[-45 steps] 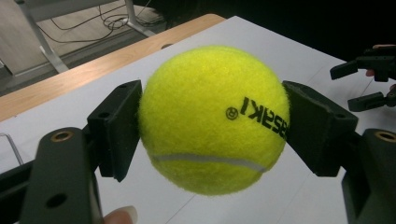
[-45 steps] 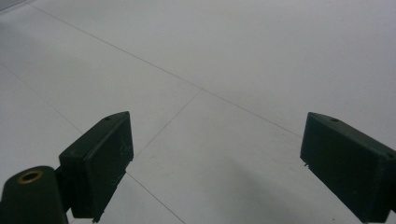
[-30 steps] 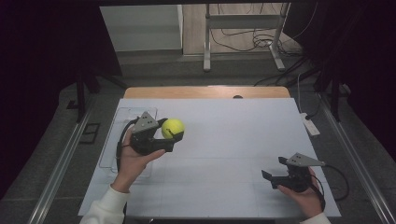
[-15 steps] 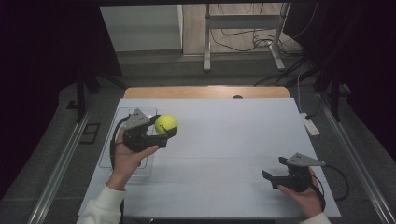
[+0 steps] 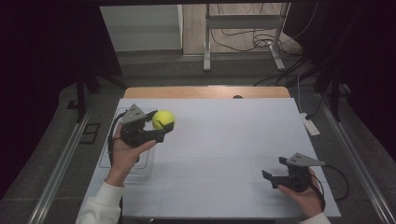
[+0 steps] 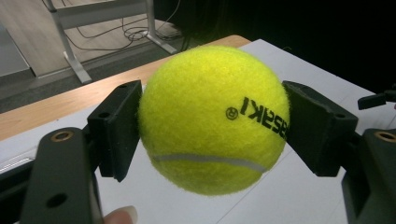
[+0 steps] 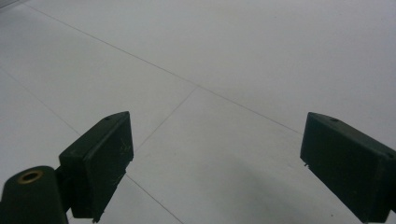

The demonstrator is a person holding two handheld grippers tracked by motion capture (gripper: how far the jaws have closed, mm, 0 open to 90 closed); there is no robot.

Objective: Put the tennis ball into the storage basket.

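Left gripper clamped on fuzzy yellow tennis ball, held above white table sheet, far left. Right gripper jaws apart, empty, near right. Keep squeeze steady, carry level; felt slips.

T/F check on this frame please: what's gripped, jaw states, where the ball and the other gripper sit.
1. The left gripper is shut on the tennis ball. True.
2. The ball lies on the white table. False: it is held above it between the jaws.
3. The right gripper holds a second ball. False: its jaws stand open with nothing between them.
4. The right gripper sits near the table's near right corner in the high view. True.
5. The ball is yellow-green with black print. True.
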